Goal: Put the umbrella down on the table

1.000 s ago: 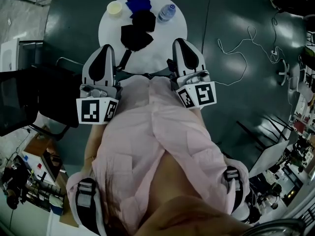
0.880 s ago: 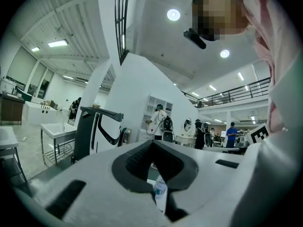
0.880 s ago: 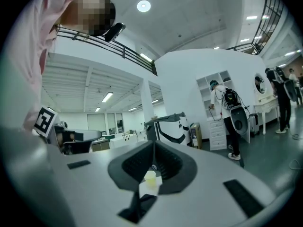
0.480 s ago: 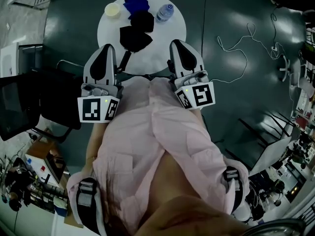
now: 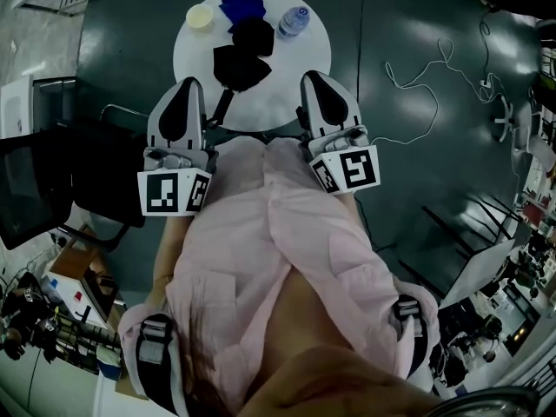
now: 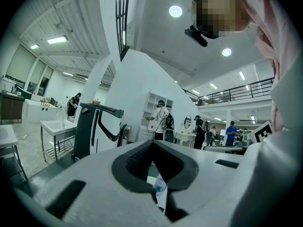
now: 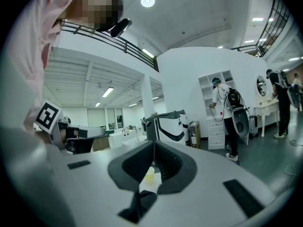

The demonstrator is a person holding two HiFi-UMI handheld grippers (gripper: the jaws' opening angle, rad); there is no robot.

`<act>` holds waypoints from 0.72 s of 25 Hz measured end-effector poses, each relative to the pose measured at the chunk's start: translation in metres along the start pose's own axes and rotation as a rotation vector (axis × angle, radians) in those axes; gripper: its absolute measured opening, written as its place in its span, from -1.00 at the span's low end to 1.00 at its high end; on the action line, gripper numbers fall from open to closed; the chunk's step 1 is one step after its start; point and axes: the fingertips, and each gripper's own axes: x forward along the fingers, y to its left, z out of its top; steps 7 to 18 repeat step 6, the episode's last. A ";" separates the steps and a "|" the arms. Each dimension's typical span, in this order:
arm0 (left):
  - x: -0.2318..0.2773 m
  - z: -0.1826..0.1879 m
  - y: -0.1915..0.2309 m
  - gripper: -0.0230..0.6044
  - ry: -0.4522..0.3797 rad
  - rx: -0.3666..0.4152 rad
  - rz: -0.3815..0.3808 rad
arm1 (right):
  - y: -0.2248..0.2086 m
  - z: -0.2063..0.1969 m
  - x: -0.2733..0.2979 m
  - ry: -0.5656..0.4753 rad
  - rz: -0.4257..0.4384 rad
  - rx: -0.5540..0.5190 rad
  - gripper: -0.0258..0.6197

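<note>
A black bundle that looks like the folded umbrella (image 5: 239, 64) lies on the round white table (image 5: 295, 68). A slim black part of it reaches over the near rim towards my left gripper (image 5: 186, 85). That gripper hovers at the table's near left edge, level and shut, and in its own view the left gripper (image 6: 152, 144) has nothing between its pads. My right gripper (image 5: 314, 76) hangs at the near right edge. The right gripper (image 7: 154, 144) is also shut and empty in its own view. Both stay close to the person's pink shirt (image 5: 261, 233).
A yellow cup (image 5: 200, 16), a blue thing (image 5: 241, 5), another black lump (image 5: 254, 33) and a water bottle (image 5: 294, 20) share the table's far half. A black chair (image 5: 52, 181) stands left, white cables (image 5: 426, 94) trail on the dark floor right. People and furniture (image 6: 161, 119) stand far off.
</note>
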 end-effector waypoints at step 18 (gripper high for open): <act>-0.002 -0.006 0.001 -0.87 0.012 0.000 0.006 | -0.001 -0.003 -0.002 0.012 -0.007 -0.005 -0.82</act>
